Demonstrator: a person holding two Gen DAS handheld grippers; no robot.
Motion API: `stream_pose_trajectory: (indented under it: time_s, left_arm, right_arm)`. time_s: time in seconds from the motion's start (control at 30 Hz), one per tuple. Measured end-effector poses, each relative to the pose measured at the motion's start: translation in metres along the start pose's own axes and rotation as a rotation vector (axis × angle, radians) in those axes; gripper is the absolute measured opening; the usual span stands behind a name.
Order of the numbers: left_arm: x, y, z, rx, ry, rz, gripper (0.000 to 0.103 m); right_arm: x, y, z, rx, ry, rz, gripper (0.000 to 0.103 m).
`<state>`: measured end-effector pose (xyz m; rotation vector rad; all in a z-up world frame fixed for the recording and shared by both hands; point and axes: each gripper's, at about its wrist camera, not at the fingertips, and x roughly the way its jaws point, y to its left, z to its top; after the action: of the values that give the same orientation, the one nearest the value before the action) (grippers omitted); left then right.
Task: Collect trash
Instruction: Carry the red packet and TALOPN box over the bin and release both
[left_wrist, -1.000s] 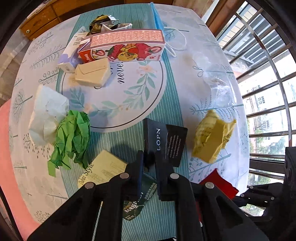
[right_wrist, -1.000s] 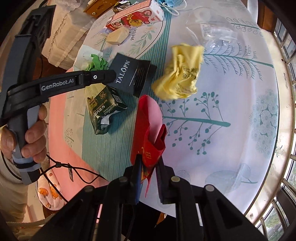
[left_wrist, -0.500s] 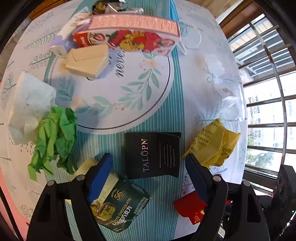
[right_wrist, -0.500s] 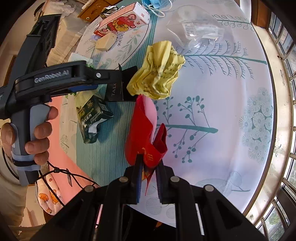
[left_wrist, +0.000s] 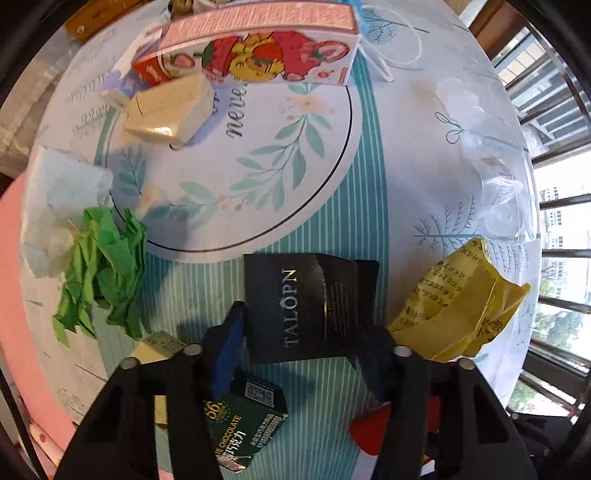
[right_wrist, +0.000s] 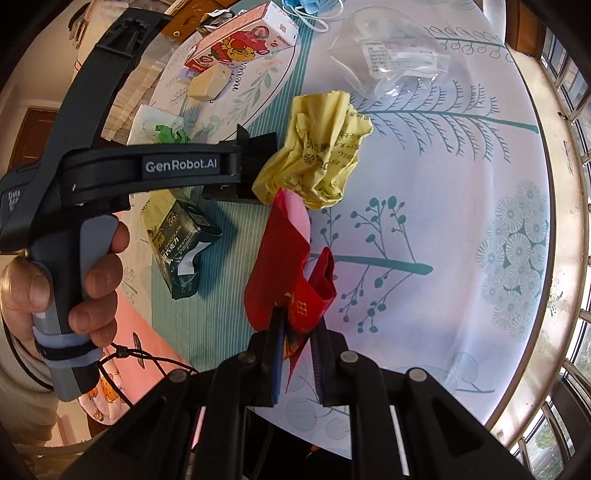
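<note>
A black TALOPN box (left_wrist: 303, 306) sits between the fingers of my left gripper (left_wrist: 301, 354), whose jaws stand at the box's two sides. I cannot tell if they press it. My right gripper (right_wrist: 295, 343) is shut on a red envelope (right_wrist: 284, 266) and holds it above the round table. A crumpled yellow paper (left_wrist: 458, 314) lies right of the black box; it also shows in the right wrist view (right_wrist: 321, 147). A dark green chocolate box (left_wrist: 243, 424) lies under the left gripper.
Crumpled green paper (left_wrist: 99, 277), a white tissue (left_wrist: 59, 206), a beige box (left_wrist: 170, 110), a strawberry carton (left_wrist: 258, 55) and a clear plastic bag (right_wrist: 391, 59) lie on the table (right_wrist: 461, 221). Window bars stand at the right.
My left gripper opened from a shut pinch on the black box, then narrowed around its sides. The right gripper keeps hold of the red envelope.
</note>
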<state>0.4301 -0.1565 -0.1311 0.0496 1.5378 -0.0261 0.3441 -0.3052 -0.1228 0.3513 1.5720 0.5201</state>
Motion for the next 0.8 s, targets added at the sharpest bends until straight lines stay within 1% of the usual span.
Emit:
stream_pose_trajectory:
  time_s: [0.07, 0.2, 0.3, 0.4, 0.53, 0.6, 0.7, 0.73, 0.8]
  left_arm:
    - [-0.005, 0.003, -0.001, 0.008, -0.017, -0.017, 0.048]
    - [-0.024, 0.018, -0.005, -0.008, -0.057, -0.061, 0.048]
    - [-0.048, 0.029, -0.015, -0.027, -0.095, -0.100, 0.048]
    - [-0.081, 0.049, -0.022, -0.046, -0.144, -0.151, 0.048]
    - [-0.129, 0.067, -0.048, -0.042, -0.230, -0.211, 0.048]
    - [-0.144, 0.070, -0.065, -0.036, -0.262, -0.240, 0.048]
    - [-0.169, 0.084, -0.102, -0.011, -0.307, -0.276, 0.048]
    - [-0.172, 0.090, -0.110, -0.003, -0.314, -0.284, 0.048]
    - [-0.181, 0.106, -0.142, 0.024, -0.330, -0.305, 0.048]
  right_arm:
    - [-0.001, 0.003, -0.001, -0.001, -0.004, 0.001, 0.013]
    - [-0.004, 0.010, -0.006, -0.006, -0.015, 0.003, 0.013]
    - [-0.010, 0.021, -0.011, -0.016, -0.033, -0.002, 0.013]
    - [-0.020, 0.032, -0.019, -0.022, -0.062, -0.010, 0.013]
    - [-0.036, 0.051, -0.037, -0.025, -0.115, -0.026, 0.013]
    - [-0.044, 0.062, -0.051, -0.021, -0.146, -0.035, 0.013]
    - [-0.052, 0.078, -0.077, -0.003, -0.192, -0.044, 0.013]
    - [-0.053, 0.083, -0.086, 0.006, -0.206, -0.046, 0.013]
    - [-0.052, 0.096, -0.107, 0.032, -0.235, -0.050, 0.013]
